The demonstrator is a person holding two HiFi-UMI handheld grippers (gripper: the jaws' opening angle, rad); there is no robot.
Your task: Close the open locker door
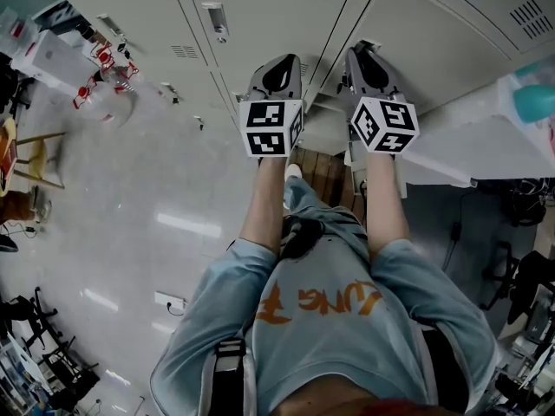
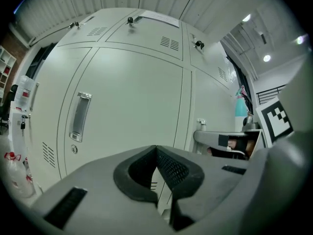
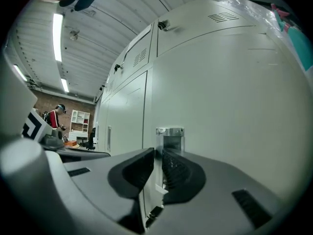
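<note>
We see 1 teal bottle (image 1: pixel 533 102) at right, 1 wooden stool (image 1: pixel 35 159) at left, and 1 white power strip (image 1: pixel 169 302) on the near floor (image 1: pixel 130 232).

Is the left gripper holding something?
No, the left gripper has its jaws shut tight together, with nothing between them.

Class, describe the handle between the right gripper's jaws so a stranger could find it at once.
Start at the wall of pale grey lockers. Take the broad door nearest the right gripper; at its left edge sits a shiny recessed metal handle. Unlike the handle further left, it stands between the jaws.
</note>
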